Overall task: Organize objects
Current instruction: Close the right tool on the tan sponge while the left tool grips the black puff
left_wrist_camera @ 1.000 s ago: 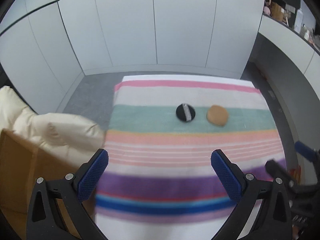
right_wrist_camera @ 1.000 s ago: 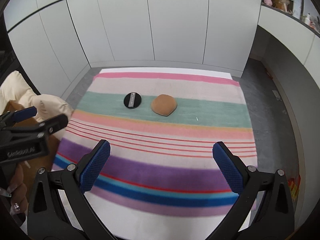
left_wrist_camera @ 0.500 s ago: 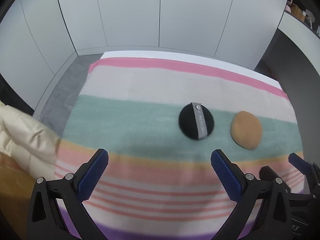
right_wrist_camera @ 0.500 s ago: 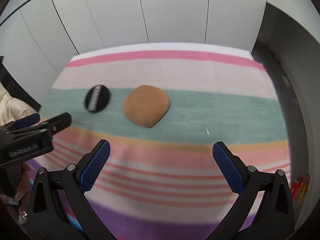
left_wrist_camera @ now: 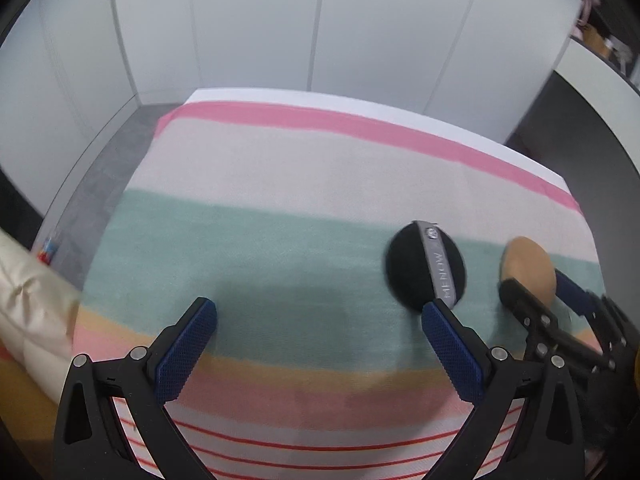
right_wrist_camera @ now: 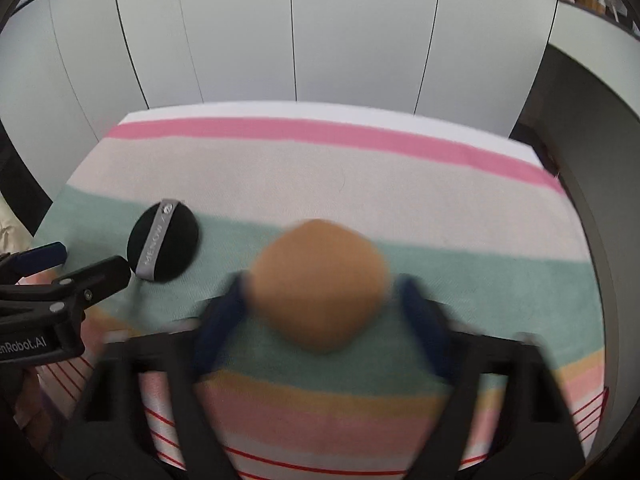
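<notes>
Tan puff: a round, tan, soft-looking powder puff [right_wrist_camera: 318, 286] lies on the green band of the striped woven cloth [right_wrist_camera: 320, 168], in the lower middle of the right wrist view and at the right edge of the left wrist view [left_wrist_camera: 528, 268].
Black puff: a round, black, padded puff with a grey printed strap across it [left_wrist_camera: 426, 270] lies just beside the tan one on the same green band, at centre right of the left wrist view and at left of the right wrist view [right_wrist_camera: 164, 246].
Right gripper: the right gripper [right_wrist_camera: 320, 312] straddles the tan puff, and its jaws are closing with the puff between them. The blur hides whether the pads press on its sides.
Left gripper: the left gripper [left_wrist_camera: 320, 332] has its jaws wide and empty. Its right-hand pad sits at the near edge of the black puff, which lies off to the right of the gap rather than inside it.
Handling, tan puff: it likely weighs very little, squashes easily and is not fragile. A light pinch across its widest part, low near the cloth, seems best.
Handling, black puff: it is probably as light and compressible. The strap offers a raised ridge, yet gripping across the rim looks surer.
Risk: a soft, domed puff may squirt upward out of a hard squeeze.
</notes>
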`<state>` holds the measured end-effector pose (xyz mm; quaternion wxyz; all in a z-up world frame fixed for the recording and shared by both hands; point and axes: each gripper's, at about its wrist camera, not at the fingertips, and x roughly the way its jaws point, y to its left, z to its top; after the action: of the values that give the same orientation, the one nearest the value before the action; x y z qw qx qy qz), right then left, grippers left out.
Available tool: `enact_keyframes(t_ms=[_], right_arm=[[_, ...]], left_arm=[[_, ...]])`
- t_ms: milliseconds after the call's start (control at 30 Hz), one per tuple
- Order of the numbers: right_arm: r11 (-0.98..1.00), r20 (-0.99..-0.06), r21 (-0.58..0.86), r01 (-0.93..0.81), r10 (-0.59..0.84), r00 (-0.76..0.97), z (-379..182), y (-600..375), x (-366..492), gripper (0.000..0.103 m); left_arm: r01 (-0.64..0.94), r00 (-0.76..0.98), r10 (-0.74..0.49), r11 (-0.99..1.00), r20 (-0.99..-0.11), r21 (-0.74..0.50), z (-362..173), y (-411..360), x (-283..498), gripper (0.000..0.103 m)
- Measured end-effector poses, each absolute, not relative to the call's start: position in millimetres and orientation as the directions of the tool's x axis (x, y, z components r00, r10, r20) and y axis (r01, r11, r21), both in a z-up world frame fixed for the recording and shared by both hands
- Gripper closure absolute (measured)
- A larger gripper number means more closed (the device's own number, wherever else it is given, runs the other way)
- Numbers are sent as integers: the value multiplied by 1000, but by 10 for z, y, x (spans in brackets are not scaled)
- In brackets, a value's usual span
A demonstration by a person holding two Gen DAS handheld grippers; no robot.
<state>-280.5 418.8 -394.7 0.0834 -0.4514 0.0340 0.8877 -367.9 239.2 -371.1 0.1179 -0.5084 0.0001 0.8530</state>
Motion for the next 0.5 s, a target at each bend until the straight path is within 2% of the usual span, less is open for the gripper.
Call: enact_keyframes(t_ms=[67, 167, 267, 333, 400, 467, 500], right_arm=[[-986, -809, 13, -169, 89, -581, -3923, 4233, -2788, 41], [-982, -807, 60, -179, 58, -588, -3889, 4324, -2752, 43], [-975, -804, 78, -207, 61, -591, -3850, 4434, -2691, 46], [-971, -807, 71, -230, 80, -585, -3836, 4505, -2663, 51], [-967, -808, 92, -237, 67, -585, -3819, 4587, -2629, 51], [-966, -810, 92, -241, 68, -582, -3811, 4630, -2611, 54], [-967, -810, 88, -240, 71, -582, -3802, 4636, -2602, 55]], left_arm=[[-232, -452, 215, -965, -866, -118, -3723, 2459, -3655, 0], [-281, -443, 230, -953, -866, -110, -3739, 2632, -3640, 0], [-326, -452, 211, -944, -867, -60, -3745, 2915, -3636, 1], [-346, -460, 192, -938, -867, -24, -3777, 3090, -3689, 2], [-307, -486, 156, -952, -860, 1, -3787, 3157, -3775, 11], [-281, -512, 150, -960, -846, 0, -3723, 3179, -3817, 57], [-278, -498, 168, -960, -851, -27, -3691, 3184, -3847, 56]])
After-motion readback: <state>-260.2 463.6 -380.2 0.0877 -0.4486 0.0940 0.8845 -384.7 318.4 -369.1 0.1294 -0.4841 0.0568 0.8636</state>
